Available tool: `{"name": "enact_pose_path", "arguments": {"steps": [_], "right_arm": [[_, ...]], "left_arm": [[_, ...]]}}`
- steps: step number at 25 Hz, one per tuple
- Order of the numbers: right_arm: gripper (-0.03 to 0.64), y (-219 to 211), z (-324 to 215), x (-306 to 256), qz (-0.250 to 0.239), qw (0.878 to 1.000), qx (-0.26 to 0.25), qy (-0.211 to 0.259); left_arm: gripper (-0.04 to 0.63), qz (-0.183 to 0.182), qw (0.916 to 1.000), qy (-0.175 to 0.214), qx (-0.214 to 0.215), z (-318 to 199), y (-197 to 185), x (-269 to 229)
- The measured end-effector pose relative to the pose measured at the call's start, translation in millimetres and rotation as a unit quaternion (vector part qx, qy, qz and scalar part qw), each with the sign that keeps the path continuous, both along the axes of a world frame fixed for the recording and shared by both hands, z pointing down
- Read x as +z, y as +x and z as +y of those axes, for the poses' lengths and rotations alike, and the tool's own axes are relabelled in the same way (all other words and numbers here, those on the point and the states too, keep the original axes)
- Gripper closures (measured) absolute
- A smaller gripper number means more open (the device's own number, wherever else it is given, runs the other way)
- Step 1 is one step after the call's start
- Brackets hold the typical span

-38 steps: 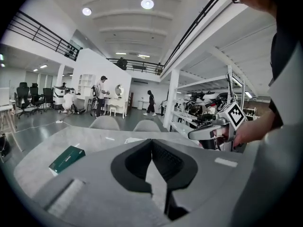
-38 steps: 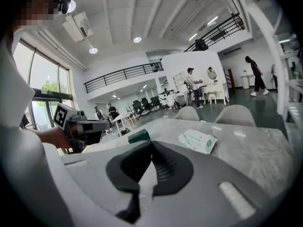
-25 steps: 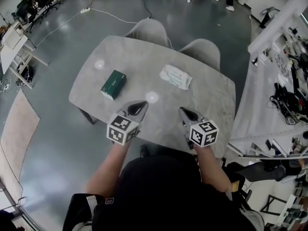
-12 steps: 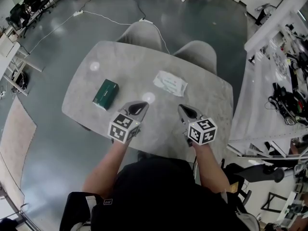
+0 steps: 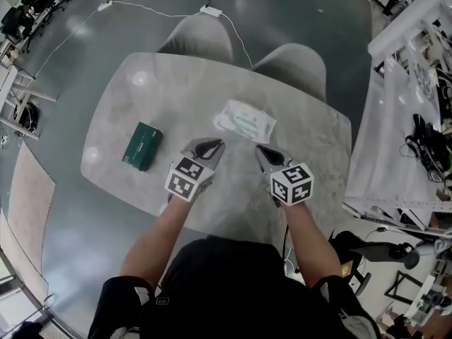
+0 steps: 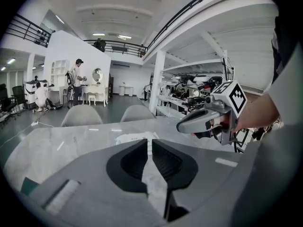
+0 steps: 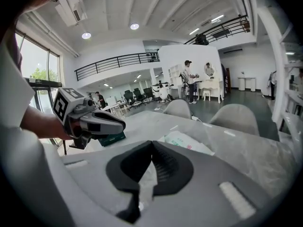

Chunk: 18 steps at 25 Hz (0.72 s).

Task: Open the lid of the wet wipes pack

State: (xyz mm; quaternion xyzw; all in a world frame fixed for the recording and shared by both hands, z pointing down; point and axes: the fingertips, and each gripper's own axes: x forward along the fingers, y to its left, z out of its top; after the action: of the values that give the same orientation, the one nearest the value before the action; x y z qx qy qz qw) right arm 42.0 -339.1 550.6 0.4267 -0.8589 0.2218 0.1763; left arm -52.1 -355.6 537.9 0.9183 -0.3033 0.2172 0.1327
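Grey marbled stone makes up the tabletop [image 5: 176, 83]. The white wet wipes pack [image 5: 244, 121] lies flat on it toward the far edge, near the two grey chairs [image 5: 289, 66]. Its lid looks to be down, though the head view is too small to be sure, and nothing about the pack suggests it has been touched.

The left hand-held gripper [image 5: 209, 147] hangs above the tabletop just short of the pack's near-left side. Its jaws are together but for a thin slit, with nothing between them. The right hand-held gripper [image 5: 264, 154] hangs beside it, short of the pack's near-right corner, with its jaws pressed together and likewise empty. A dark green box [image 5: 142, 145] sits well off to the left, apart from everything.

By my reading the task has barely begun. Neither tool has reached the pack, and steadying it, finding the lid's flap and lifting it all remain.
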Motion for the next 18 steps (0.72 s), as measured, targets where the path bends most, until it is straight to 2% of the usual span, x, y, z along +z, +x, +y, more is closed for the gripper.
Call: {"name": "enact_pose_path", "arguments": {"steps": [2, 5, 6, 15, 18], "right_arm": [[0.615, 2.1, -13.2, 12.7, 0.009, 1.000, -0.010, -0.006], [0.615, 5.3, -33.4, 29.5, 0.019, 1.000, -0.017, -0.011], [0.615, 6.6, -39.6, 34.4, 0.023, 1.000, -0.018, -0.012], [0.615, 5.7, -82.5, 77.5, 0.089, 0.994, -0.064, -0.013], [0.614, 3.5, -93.7, 91.5, 0.111, 0.990, -0.081, -0.011]], "left_arm": [[0.575, -0.008, 0.9999, -0.008, 0.004, -15.5, 9.4, 14.7], [0.485, -0.028, 0.9992, -0.020, 0.018, -34.4, 22.7, 39.6], [0.476, -0.036, 0.9988, -0.023, 0.024, -39.3, 27.2, 47.1], [0.431, -0.099, 0.9931, -0.028, 0.058, -80.0, 50.9, 107.8], [0.417, -0.127, 0.9889, -0.024, 0.073, -88.4, 53.9, 125.9]]}}
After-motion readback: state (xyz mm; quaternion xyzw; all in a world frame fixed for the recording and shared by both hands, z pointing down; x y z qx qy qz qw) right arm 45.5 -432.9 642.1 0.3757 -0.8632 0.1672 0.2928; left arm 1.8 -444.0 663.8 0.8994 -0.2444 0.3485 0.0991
